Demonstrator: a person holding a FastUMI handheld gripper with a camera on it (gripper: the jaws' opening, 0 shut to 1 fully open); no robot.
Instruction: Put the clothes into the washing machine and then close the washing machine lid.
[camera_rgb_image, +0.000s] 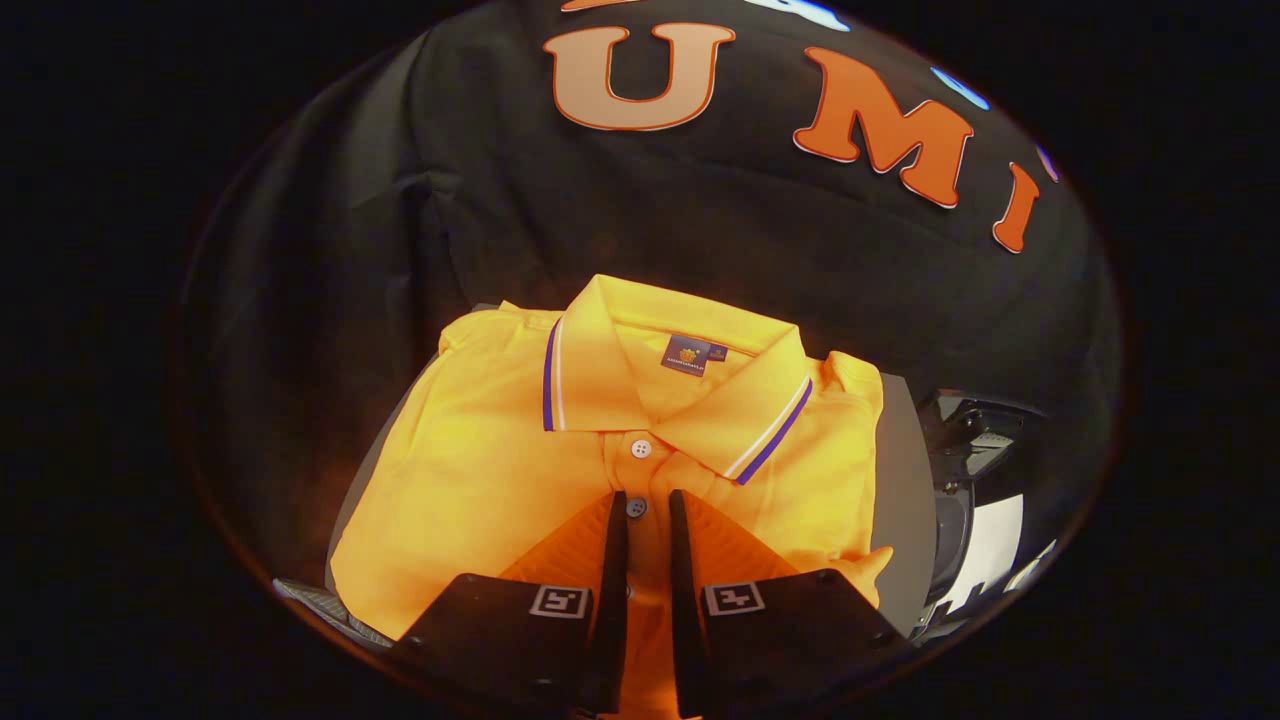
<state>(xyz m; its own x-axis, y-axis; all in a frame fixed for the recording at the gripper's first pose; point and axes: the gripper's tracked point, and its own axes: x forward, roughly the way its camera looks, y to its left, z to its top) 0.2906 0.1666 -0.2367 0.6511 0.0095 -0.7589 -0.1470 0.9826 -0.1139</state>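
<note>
Lying folded on a grey surface, the yellow polo shirt spreads ahead of and beneath the gripper. Its jaws stand a narrow gap apart over the button placket; whether they pinch cloth is unclear. Dark machine parts beside the shirt are hard to identify.

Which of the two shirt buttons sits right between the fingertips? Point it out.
The lower button on the yellow polo shirt placket. It lies in the narrow gap at the tips of the gripper, while the upper button sits beyond them, just under the collar.
</note>
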